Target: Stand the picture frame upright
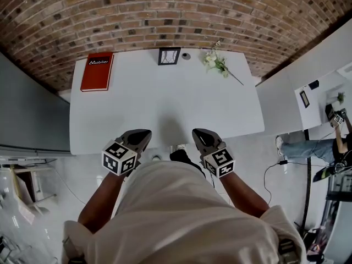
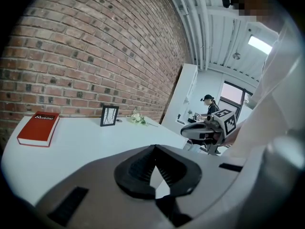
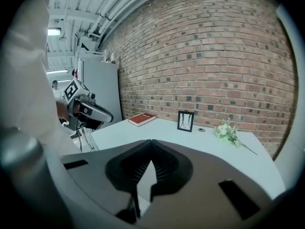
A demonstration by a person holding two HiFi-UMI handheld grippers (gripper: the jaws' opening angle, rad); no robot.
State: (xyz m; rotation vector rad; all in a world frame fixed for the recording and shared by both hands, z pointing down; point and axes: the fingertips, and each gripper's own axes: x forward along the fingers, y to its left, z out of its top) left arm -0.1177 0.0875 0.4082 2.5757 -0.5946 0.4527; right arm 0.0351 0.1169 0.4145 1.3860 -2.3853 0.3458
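Closest in, the left gripper and right gripper are both clenched on nothing, hanging over the near edge of the white table, well apart from the picture frame. The frame already stands upright at the far edge, against the brick wall. There's a red book off to its left, a small round thing just beside it on the right, and a flower sprig beyond that. I'd say hands off now and don't bump the table. No containers here.

white table: red book, picture frame, flowers
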